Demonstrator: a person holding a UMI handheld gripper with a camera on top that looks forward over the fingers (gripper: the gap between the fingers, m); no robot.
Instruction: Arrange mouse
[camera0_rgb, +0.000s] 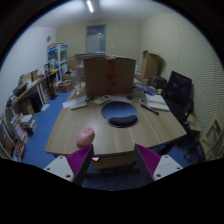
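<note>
Between the gripper (112, 163) and the far wall stands a wooden table (70, 128) bearing a round blue mouse pad (119, 113); a small pale pink rounded object, judged to be the mouse (85, 136), lies near the table's front edge, just ahead of the left finger (80, 160) and apart from the pad. Fingers stand wide apart and hold nothing. Task judged barely begun: grasping and placing both remain

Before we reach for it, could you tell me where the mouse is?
In the gripper view, the mouse sits near the table's front edge, just beyond the open tongs' left finger, short of the blue mat.
</note>
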